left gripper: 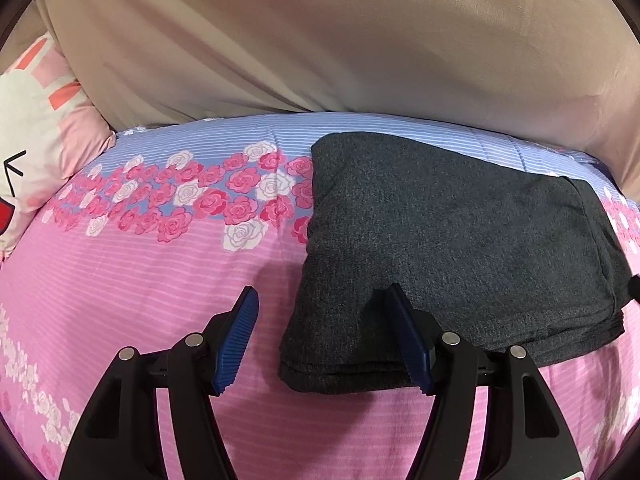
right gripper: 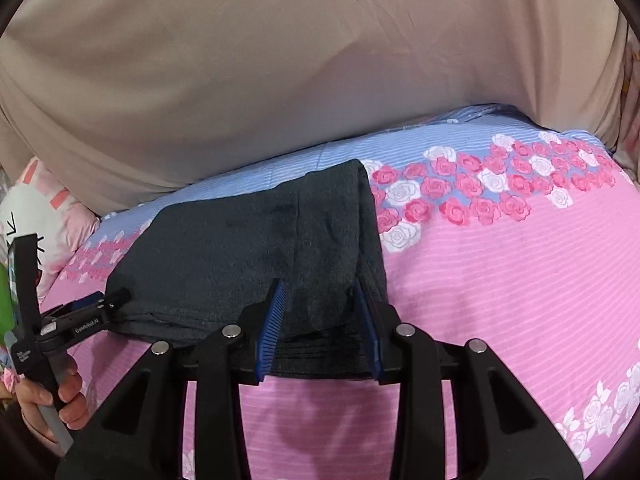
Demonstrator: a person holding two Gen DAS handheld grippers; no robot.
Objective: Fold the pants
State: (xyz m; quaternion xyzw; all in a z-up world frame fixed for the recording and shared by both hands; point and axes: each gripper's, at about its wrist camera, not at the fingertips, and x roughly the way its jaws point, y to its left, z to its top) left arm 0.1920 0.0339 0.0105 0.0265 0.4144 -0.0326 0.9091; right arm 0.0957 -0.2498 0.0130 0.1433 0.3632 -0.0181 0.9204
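The dark grey pants [left gripper: 452, 240] lie folded in a thick stack on the pink and blue floral bedspread [left gripper: 160, 280]. My left gripper [left gripper: 324, 304] is open at the stack's near left corner, its right finger over the cloth and its left finger over the bedspread. It also shows at the left of the right wrist view [right gripper: 106, 300]. In the right wrist view the pants [right gripper: 240, 248] lie ahead. My right gripper [right gripper: 318, 292] is open, its blue pads either side of the stack's near right end, apart from the cloth.
A beige sheet [left gripper: 340, 40] rises behind the bed. A pink and white rabbit pillow [left gripper: 36, 140] lies at the far left. The person's hand [right gripper: 48, 400] holds the left gripper's handle.
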